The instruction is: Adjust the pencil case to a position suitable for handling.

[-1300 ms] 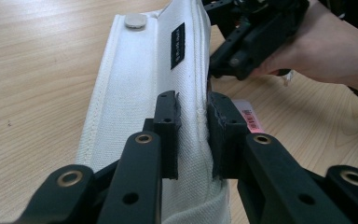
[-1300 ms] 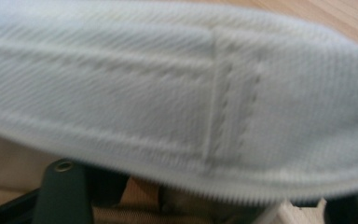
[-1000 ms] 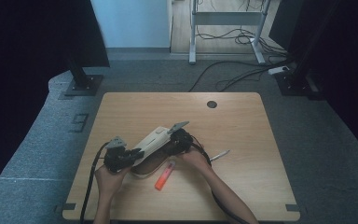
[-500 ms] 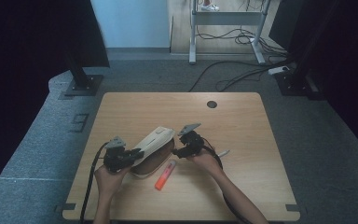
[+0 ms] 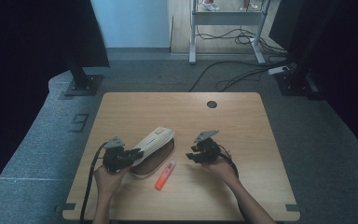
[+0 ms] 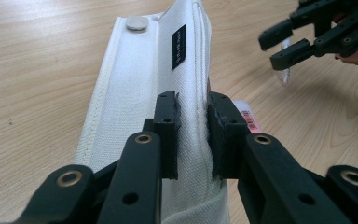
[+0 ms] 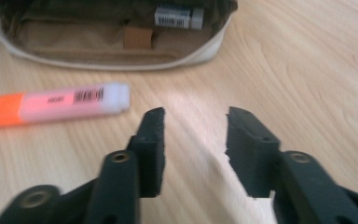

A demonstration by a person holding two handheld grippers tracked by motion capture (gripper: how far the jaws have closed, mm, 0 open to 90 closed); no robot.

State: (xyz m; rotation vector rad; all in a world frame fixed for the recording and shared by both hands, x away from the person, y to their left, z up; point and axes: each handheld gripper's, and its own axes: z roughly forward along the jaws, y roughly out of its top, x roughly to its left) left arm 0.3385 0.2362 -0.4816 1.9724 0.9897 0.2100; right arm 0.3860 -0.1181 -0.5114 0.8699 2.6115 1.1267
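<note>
Item 1: left gripper, nr table's front-left. Jaws clamped on lifted flap of white pencil case; flap fabric pinched betw both pads, flap standing on edge.

Item 2: pencil case, open, brown lining up, runs away from left gripper twd table centre; a barcoded item lies inside, type unclear.

Item 3: orange highlighter, flat on wooden table, just beside case, betw the two grippers, closer to left one.

Item 4: right gripper, apart from case & highlighter, off to their right. Jaws have just been closing, part-open gap remains, nothing betw them; bare wood under tips.
</note>
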